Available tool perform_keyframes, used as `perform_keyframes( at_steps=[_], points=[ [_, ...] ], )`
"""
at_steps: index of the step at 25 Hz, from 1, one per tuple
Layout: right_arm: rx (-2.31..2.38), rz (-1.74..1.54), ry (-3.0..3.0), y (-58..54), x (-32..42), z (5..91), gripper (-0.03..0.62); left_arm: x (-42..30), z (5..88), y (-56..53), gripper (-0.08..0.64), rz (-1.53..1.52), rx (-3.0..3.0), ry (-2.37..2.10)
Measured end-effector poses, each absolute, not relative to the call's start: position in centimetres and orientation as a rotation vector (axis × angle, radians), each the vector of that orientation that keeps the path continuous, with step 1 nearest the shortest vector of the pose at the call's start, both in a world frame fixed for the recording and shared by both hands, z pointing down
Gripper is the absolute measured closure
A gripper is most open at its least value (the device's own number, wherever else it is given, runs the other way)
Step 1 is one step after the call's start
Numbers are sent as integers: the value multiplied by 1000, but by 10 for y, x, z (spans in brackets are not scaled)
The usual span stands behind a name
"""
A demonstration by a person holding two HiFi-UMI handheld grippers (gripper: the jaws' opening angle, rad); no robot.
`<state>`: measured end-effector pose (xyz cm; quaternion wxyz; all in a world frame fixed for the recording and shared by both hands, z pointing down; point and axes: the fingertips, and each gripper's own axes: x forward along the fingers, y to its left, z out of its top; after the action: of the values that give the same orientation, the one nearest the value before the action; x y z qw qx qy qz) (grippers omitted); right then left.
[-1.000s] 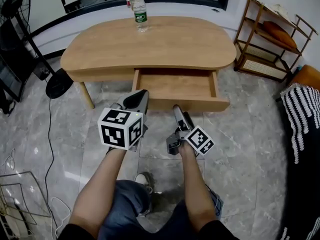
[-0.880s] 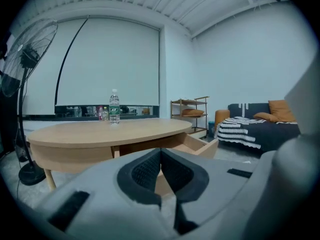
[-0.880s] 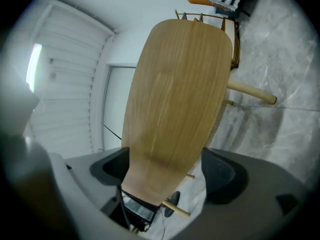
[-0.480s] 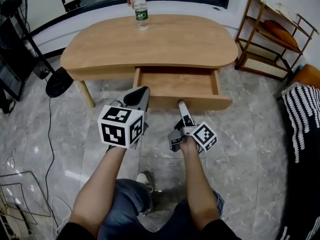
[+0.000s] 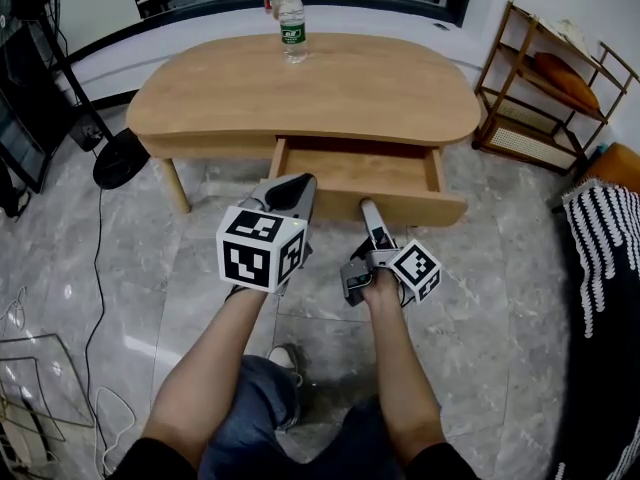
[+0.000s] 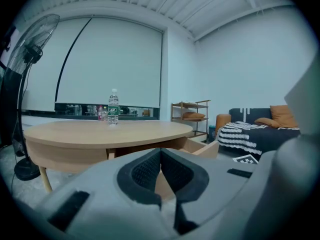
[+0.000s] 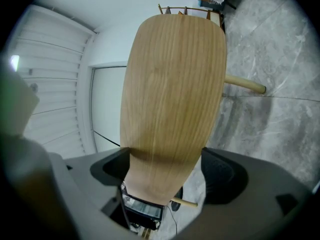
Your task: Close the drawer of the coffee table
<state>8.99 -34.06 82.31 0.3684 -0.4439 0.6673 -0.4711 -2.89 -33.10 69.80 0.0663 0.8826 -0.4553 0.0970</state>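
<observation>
The wooden coffee table [image 5: 310,88] has its drawer [image 5: 360,173] pulled out toward me. My right gripper [image 5: 367,208], rolled on its side, has its tips at the drawer front [image 5: 420,210]. In the right gripper view the gripper [image 7: 162,166] stands open, and the drawer front [image 7: 172,84] fills the gap between the jaws. My left gripper [image 5: 296,190] hovers just left of it, close to the drawer's left corner. Seen from its own camera, the left gripper [image 6: 161,156] is shut on nothing, and beyond it are the table [image 6: 100,131] and the open drawer [image 6: 205,148].
A water bottle [image 5: 292,25] stands at the table's far edge. A wooden shelf [image 5: 545,88] is at the right, with a striped blanket [image 5: 605,238] below it. A fan base [image 5: 120,158] and cable lie left of the table. My knees are beneath the grippers.
My right gripper has moved forward until its tips reach the drawer front. The left gripper has come forward a little. The drawer looks as far out as before.
</observation>
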Motion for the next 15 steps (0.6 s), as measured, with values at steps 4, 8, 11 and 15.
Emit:
perform_keyframes(
  at_steps=[4,8,11,15],
  points=[
    [-1150,-1209,1706,-348,91,823,163,-24,701,-333,557,313,2674,-1357],
    [-1156,-1203,1689,-362,93,823,163,-17,705,-337,557,336,2692,-1335],
    [-1160,-1197,1680,-373,95,823,163,-14,708,-344,557,337,2691,-1324],
    [-1164,-1190,1681,-388,95,823,161,-12,715,-353,557,352,2699,-1308]
  ],
)
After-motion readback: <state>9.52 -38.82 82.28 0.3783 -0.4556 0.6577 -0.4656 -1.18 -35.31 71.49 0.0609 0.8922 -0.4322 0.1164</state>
